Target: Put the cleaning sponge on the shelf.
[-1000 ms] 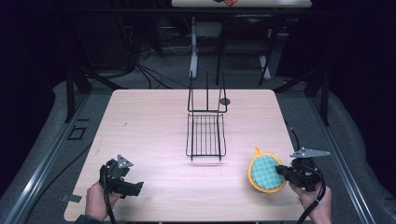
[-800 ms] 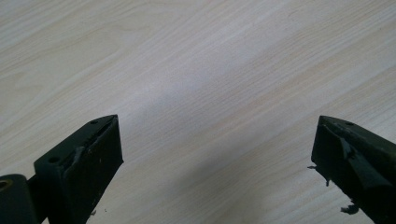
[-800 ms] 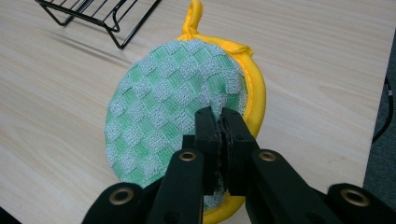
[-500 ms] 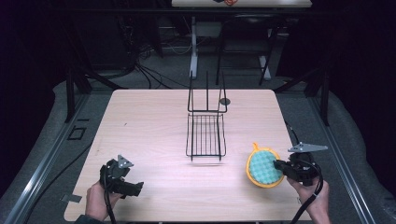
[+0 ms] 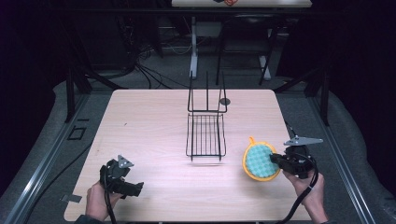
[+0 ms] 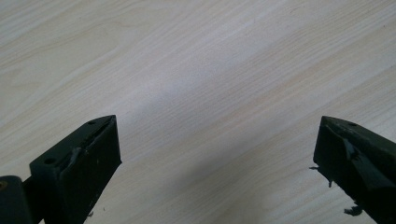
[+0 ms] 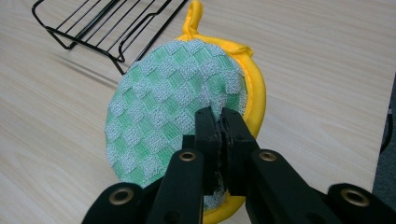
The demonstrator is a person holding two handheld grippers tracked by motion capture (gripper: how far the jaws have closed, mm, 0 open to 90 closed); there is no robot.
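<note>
I note both claws black: the right claw (image 5: pixel 276 159) carries a grey three-cornered plate, brass-ringed pivots, trailing black cable.

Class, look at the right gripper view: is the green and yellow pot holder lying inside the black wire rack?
No. The pot holder is clamped in the right tool, beside the wire rack, not in it.

The right gripper (image 7: pixel 219 123) pinches the green-and-yellow round pot holder (image 7: pixel 173 107) near a black wire rack (image 7: pixel 107 28).
</note>
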